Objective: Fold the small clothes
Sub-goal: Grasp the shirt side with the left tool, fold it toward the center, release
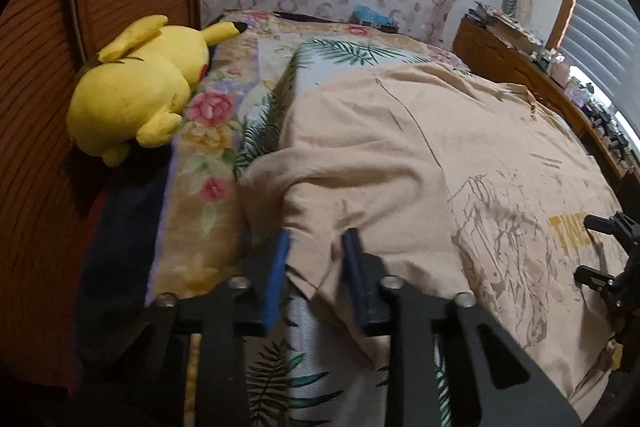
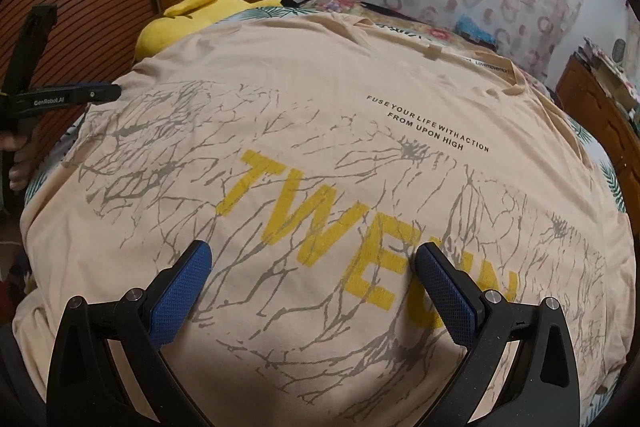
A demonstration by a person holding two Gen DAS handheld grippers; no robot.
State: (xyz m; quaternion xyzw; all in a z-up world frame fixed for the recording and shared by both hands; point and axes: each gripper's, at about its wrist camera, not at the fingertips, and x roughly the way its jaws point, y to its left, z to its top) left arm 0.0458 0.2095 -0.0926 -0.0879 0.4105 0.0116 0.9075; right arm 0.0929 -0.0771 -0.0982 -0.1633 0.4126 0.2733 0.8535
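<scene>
L hand-held gripper (image 1: 316, 247) clamped on tee's side edge
Beige T-shirt (image 2: 320, 155) flat on bed (image 1: 208, 147), its long axis running to far edge; R hand-held gripper (image 2: 314, 263) jaws apart, over print, w/ nothing btwn.

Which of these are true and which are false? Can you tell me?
1. The T-shirt is beige. True.
2. Its big letters are red. False: they are yellow.
3. The right gripper is open over the T-shirt. True.
4. The plush toy lies on the T-shirt. False: it lies apart from it, at the bed's edge.
5. The left gripper is at the T-shirt's edge. True.
</scene>
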